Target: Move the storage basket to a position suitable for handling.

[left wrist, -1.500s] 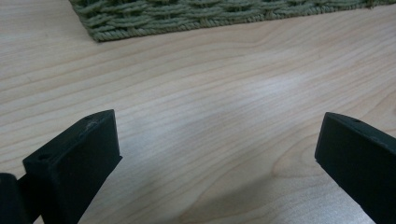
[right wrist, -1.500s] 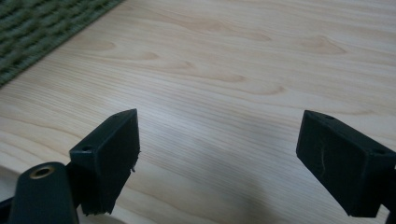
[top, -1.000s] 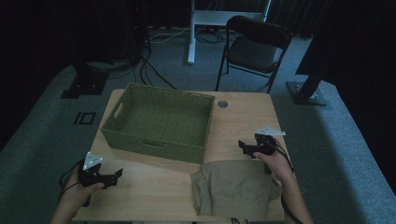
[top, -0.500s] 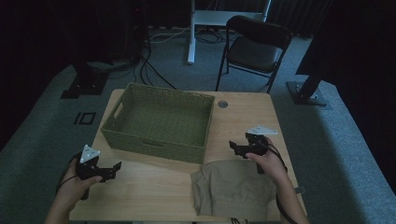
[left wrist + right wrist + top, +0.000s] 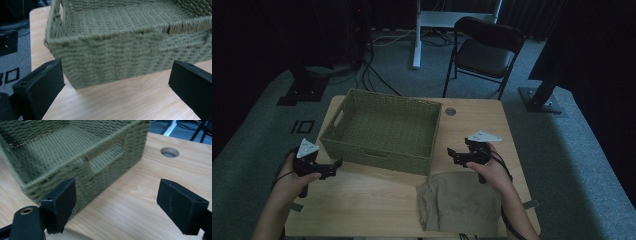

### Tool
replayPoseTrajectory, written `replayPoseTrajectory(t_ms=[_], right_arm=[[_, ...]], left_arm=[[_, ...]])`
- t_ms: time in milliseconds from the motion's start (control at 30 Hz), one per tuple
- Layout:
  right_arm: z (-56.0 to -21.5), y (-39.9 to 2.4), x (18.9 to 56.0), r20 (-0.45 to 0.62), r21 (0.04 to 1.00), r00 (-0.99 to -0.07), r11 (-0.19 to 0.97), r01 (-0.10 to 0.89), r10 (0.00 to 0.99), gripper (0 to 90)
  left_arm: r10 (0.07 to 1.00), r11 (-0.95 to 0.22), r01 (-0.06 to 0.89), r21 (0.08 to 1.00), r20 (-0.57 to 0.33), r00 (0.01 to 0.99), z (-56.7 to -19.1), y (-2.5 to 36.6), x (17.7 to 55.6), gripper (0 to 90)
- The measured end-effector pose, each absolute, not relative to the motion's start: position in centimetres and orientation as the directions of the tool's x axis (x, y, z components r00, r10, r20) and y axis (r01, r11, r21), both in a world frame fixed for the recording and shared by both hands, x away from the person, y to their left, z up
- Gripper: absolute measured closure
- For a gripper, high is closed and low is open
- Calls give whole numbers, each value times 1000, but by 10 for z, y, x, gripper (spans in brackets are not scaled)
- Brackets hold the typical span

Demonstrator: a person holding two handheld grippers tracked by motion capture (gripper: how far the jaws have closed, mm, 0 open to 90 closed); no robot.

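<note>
I hold my left gripper [image 5: 333, 167] over the near left part of the wooden table [image 5: 362, 200], just beside the near left corner of the woven green basket [image 5: 384, 131]. Its jaws are spread wide with nothing between them, and in the left gripper view they frame the basket [image 5: 120, 57] wall close ahead, with bare tabletop [image 5: 120, 102] below. My left hand [image 5: 297, 175] wraps the grip, the grey three-cornered plate [image 5: 307, 148] sitting on top.

My right gripper [image 5: 453, 156] hangs over the right side of the table, just right of the basket's near right corner and just beyond the folded khaki garment [image 5: 459, 202]. Its jaws are also spread apart and grip nothing. In the right gripper view they stand on either side of the basket's [image 5: 75, 157] corner and its side handle slot [image 5: 107, 160], with the round cable hole [image 5: 169, 152] in the tabletop farther off to the right. My right hand [image 5: 489, 167] rests above the far edge of the garment; I cannot tell whether it touches the cloth.

The garment lies flat at the near right edge of the table, close to the basket's near wall but apart from it. The basket sits in the far middle of the table. Beyond the table, a black folding chair [image 5: 487, 50] stands on the grey carpet.
</note>
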State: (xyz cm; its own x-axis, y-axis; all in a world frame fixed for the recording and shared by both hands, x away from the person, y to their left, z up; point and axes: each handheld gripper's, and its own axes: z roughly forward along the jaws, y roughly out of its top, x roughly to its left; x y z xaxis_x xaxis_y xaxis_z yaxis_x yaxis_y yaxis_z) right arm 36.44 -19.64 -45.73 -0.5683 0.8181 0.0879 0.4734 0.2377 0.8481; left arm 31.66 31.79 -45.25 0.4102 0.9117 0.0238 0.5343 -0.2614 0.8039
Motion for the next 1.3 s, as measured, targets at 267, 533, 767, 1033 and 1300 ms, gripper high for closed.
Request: replayPoseTrajectory(t_ms=[267,533,767,1033,1300], right_arm=[[-446,-174,361,67,868,-597,248,430,799,161],[-443,-158,363,80,870,-597,237,433,798,194],[-446,-141,366,62,870,-597,250,425,800,194],[-456,-128,371,83,876,-562,208,434,823,196],[-457,-119,379,90,883,-510,168,438,856,208]], left_arm=[[911,-232,527,817,-7,412,-446,322,336,8],[930,-158,538,828,-58,363,-441,333,356,9],[947,-129,556,821,-64,314,-442,344,378,9],[965,-74,529,845,-72,251,-445,353,395,108],[979,-69,533,843,-46,198,-454,361,413,182]])
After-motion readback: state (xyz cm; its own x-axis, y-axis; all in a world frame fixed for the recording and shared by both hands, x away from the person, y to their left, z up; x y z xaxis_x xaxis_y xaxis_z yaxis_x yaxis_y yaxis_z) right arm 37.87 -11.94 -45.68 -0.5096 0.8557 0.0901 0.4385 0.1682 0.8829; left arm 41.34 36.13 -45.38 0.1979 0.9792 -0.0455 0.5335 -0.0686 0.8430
